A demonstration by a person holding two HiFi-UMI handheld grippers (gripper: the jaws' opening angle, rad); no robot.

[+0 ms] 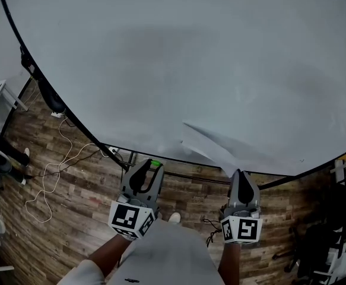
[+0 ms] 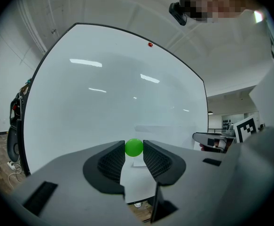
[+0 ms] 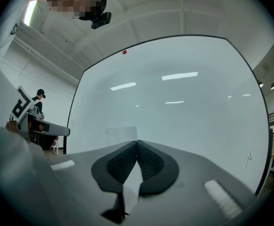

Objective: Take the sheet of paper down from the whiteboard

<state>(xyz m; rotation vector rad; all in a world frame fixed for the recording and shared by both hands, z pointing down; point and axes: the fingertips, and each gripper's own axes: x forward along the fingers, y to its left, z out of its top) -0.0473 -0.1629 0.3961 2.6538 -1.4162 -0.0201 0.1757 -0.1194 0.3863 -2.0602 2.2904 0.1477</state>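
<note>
A big whiteboard (image 1: 178, 58) fills the head view. The white sheet of paper (image 1: 208, 144) slants off its lower edge, one corner running into my right gripper (image 1: 239, 174). In the right gripper view the jaws meet at their tips (image 3: 137, 144) with the sheet (image 3: 132, 182) pinched between them. My left gripper (image 1: 151, 166) is level beside it, to the left, shut on a small green ball-shaped magnet (image 1: 155, 164). In the left gripper view the green magnet (image 2: 134, 147) sits between the pads.
A red magnet (image 2: 149, 44) sticks high on the board. A white cable (image 1: 54, 171) loops over the wood floor at the left, near the board's stand. Dark chairs and frames (image 1: 339, 230) crowd the right. A person (image 3: 39, 100) stands far off.
</note>
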